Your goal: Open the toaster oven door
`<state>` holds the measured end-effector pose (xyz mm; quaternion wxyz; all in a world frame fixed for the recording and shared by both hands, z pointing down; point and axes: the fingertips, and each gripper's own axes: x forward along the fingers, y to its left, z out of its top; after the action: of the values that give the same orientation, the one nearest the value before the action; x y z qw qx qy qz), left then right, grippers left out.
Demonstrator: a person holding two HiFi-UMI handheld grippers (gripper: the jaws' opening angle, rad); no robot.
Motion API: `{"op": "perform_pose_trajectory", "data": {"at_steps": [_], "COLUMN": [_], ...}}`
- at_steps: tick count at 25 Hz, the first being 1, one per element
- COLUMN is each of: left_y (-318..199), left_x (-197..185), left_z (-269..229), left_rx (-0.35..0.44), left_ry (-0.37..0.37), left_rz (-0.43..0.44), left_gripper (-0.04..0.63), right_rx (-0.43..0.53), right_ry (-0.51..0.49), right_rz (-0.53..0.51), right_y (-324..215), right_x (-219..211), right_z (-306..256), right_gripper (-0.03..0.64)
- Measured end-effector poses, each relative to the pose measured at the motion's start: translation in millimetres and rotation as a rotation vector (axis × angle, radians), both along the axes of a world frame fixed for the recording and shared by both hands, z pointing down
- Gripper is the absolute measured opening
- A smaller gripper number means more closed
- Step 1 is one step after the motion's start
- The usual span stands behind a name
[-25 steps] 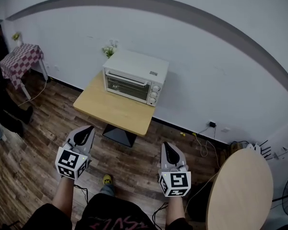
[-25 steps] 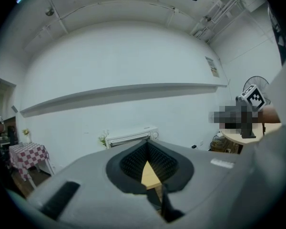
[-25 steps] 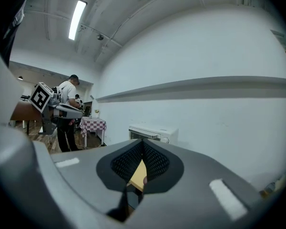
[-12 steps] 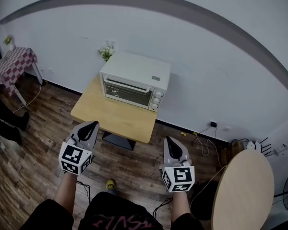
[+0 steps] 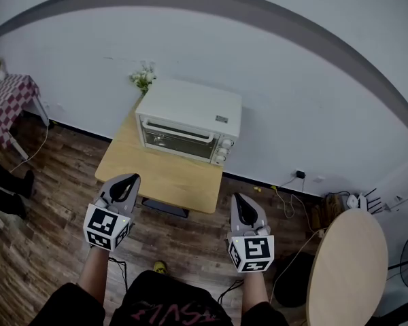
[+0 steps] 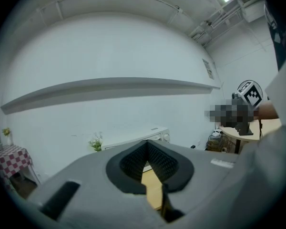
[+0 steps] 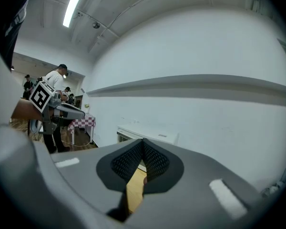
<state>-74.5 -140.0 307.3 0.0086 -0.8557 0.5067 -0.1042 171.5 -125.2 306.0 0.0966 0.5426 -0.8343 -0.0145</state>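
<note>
Left tool (image 5: 127, 180) and right tool (image 5: 241, 202), both closed and empty, have drawn nearer the table (image 5: 166, 182); toaster oven (image 5: 187, 111) door remains shut, approach still underway.

At twelve o'clock, bare tabletop (image 5: 164, 175) lies open before the toaster oven (image 5: 188, 121). Some flowers (image 5: 143, 77) crowd its eleven o'clock corner, the wall (image 5: 292, 80) closes behind, and a round table (image 5: 347, 263) stands at three o'clock.
</note>
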Motion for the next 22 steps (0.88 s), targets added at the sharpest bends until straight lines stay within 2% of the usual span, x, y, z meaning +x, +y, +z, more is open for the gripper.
{"op": "perform_pose_trajectory", "data": {"at_steps": [7,12,22], "left_y": [-36,-52,-105], "left_x": [-20,-22,-12], "left_z": [11,21,57], "left_rx": [-0.028,-0.049,-0.120], "left_ry": [0.031,0.037,-0.013], "left_rz": [0.037,0.056,0.090], "left_gripper": [-0.002,-0.002,-0.003], "right_rx": [-0.012,-0.039,-0.087], "right_ry": [0.042,0.035,0.077], "right_rz": [0.024,0.029,-0.037], "right_y": [-24,-42,-103], "right_x": [-19,-25,-34], "right_z": [14,25,49], "right_gripper": [0.009,0.009,0.009]}}
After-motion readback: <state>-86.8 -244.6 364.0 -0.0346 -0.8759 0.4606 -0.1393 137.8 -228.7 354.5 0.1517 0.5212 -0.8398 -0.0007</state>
